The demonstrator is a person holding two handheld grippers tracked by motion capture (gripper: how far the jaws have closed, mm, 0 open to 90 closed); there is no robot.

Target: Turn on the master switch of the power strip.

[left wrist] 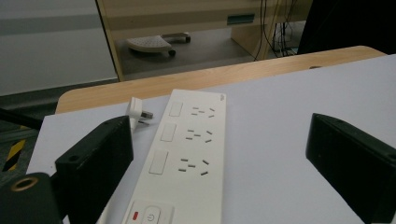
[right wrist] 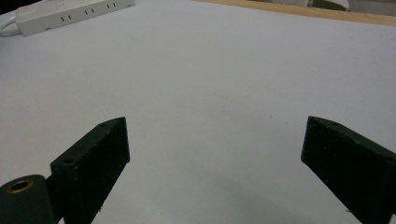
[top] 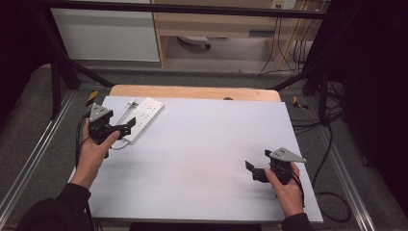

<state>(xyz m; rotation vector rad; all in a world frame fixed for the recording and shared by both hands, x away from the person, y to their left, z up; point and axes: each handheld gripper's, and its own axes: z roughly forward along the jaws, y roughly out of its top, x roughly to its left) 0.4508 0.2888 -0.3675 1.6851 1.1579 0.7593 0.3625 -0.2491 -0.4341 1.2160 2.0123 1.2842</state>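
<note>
On the table's point(top: 202, 159) far left corner lies a white power strip point(top: 143, 118), its plug point(left wrist: 138, 112) resting just beside it on the white surface. Held by the left hand point(top: 94, 151), the left gripper point(top: 126, 127) hovers over the strip's near end, jaws spread wide; whether they touch it is hard to tell. Well apart, at the near right, the right gripper point(top: 250, 171) sits in the right hand point(top: 286, 187), jaws spread over bare table.
</note>
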